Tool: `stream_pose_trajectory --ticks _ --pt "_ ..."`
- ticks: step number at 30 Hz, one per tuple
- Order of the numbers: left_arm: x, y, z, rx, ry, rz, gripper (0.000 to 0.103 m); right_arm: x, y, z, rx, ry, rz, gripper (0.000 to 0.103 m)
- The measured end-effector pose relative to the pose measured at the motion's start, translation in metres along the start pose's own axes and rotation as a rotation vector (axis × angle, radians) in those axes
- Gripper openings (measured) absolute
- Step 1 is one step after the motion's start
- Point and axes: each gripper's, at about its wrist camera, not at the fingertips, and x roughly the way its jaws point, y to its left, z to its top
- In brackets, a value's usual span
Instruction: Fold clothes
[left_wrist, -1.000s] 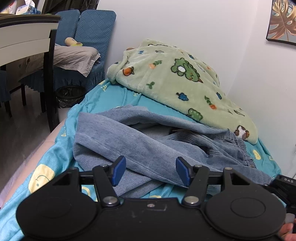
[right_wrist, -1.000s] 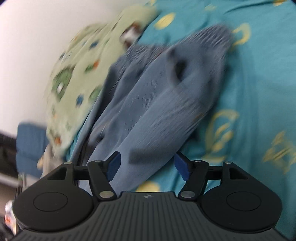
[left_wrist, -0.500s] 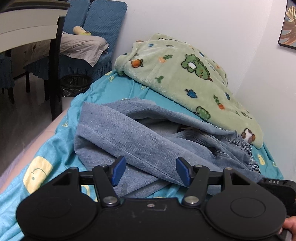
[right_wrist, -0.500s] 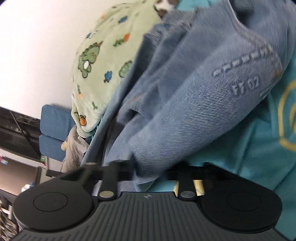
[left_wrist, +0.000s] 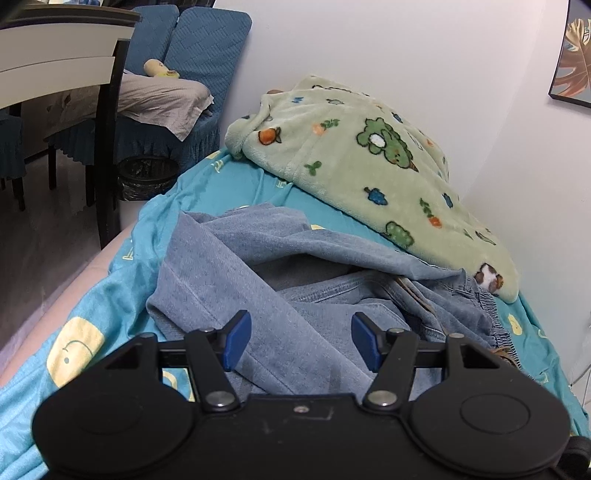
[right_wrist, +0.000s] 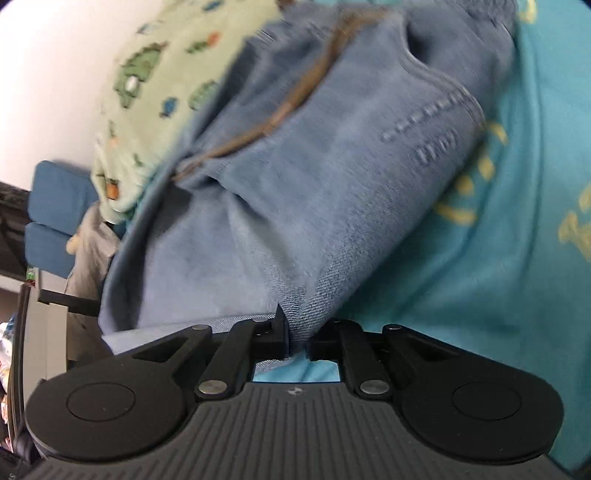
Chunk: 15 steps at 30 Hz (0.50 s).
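Observation:
A crumpled pair of blue jeans (left_wrist: 258, 280) lies on a bed with a teal sheet (left_wrist: 92, 302). My left gripper (left_wrist: 299, 341) hovers just above the near leg of the jeans, its blue pads apart and nothing pressed between them. In the right wrist view the jeans (right_wrist: 295, 177) fill the middle, with a brown belt (right_wrist: 295, 96) at the waistband. My right gripper (right_wrist: 297, 338) is shut on a fold of the denim edge, the cloth pinched between its black fingers.
A light green fleece blanket (left_wrist: 369, 158) with cartoon prints lies along the white wall behind the jeans. Off the bed's left edge stand a table (left_wrist: 66, 70), blue covered chairs (left_wrist: 199, 48) and a dark bin (left_wrist: 147, 177). A framed picture (left_wrist: 572, 62) hangs at the right.
My right gripper went from open over the jeans to shut on a fold of the denim, then shifted a little. The left gripper stayed open; its view drifted slightly.

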Motion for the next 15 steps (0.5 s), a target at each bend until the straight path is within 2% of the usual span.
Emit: stream_pose_trajectory --ticks 1,3,5,6,8,10,12,15 --pt "0.0 0.0 0.0 -0.002 0.003 -0.003 0.057 0.001 -0.001 0.0 0.005 0.01 0.002 0.012" --pt "0.0 -0.001 -0.001 -0.002 0.007 -0.011 0.057 -0.007 0.001 0.001 -0.011 0.01 0.007 0.022" --pt "-0.001 -0.002 -0.002 0.003 0.007 -0.017 0.057 -0.025 0.004 0.005 -0.031 -0.018 0.004 0.029" --pt "-0.001 -0.003 -0.002 0.006 0.008 -0.019 0.057 -0.035 0.003 0.005 -0.039 -0.038 0.003 0.038" --pt "-0.002 -0.003 -0.002 0.009 0.01 -0.025 0.057 -0.055 0.0 0.008 -0.042 -0.076 0.011 0.043" --pt "-0.004 -0.004 -0.003 0.015 0.008 -0.026 0.057 -0.071 -0.008 0.013 -0.011 -0.123 0.018 0.047" --pt "-0.006 -0.004 -0.004 0.02 0.006 -0.027 0.057 -0.08 -0.018 0.024 0.038 -0.171 -0.006 0.063" --pt "-0.007 -0.005 -0.005 0.021 0.006 -0.028 0.057 -0.086 -0.032 0.056 0.118 -0.256 -0.068 0.069"
